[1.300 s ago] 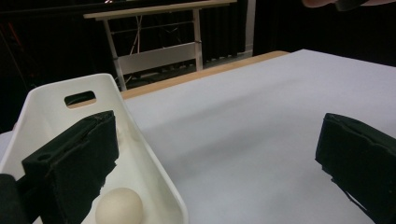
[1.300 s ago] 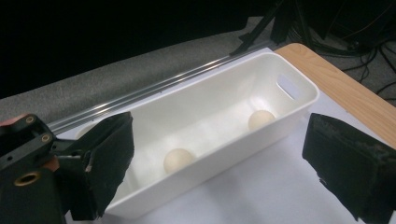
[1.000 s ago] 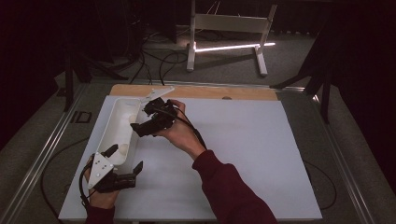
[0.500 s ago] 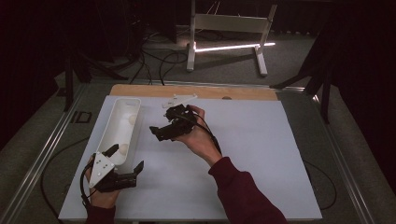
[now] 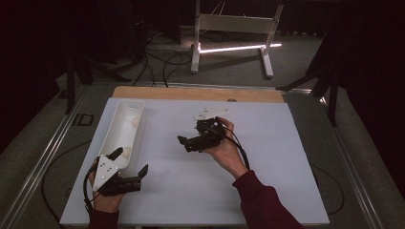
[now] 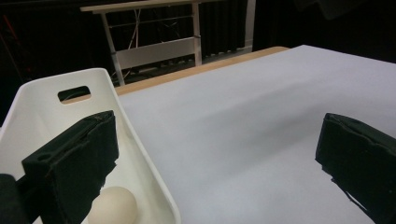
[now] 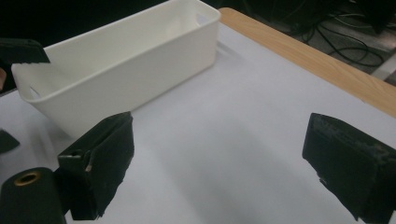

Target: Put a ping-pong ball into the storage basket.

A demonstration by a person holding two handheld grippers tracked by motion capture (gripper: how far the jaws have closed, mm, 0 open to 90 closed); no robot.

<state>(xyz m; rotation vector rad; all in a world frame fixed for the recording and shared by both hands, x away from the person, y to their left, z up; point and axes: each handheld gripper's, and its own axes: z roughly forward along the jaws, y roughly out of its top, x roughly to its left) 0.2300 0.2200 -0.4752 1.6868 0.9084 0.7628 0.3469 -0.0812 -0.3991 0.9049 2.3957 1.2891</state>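
Bin: long white plastic bin (image 5: 125, 128) with a slot handle in its end wall, lying lengthwise along the left side of the white table sheet (image 5: 267, 157); in the left gripper view (image 6: 70, 121) its near wall runs beside the gripper's jaw.
Egg: pale, round egg-shaped thing (image 6: 112, 206) resting on the bin's floor at its near end; in the high view it shows as a small pale spot (image 5: 126, 153) just ahead of the left gripper.
Left gripper: black two-jaw gripper with a grey three-cornered plate (image 5: 128, 163), held in the person's left hand (image 5: 106, 200) at the table's front left; one jaw reaches over the bin's near end, the other stands over the bare sheet.
Left jaws: spread wide, nothing between them.
Right gripper: black two-jaw gripper (image 5: 184, 142) in the person's right hand (image 5: 228, 151), above the middle of the sheet, well apart from the bin and pointing towards it; the bin's long side (image 7: 126, 60) lies ahead of it in the right gripper view.
Right jaws: spread wide, holding nothing, bare sheet between them.
Table edge: strip of light wood (image 5: 200, 94) along the far side of the sheet.
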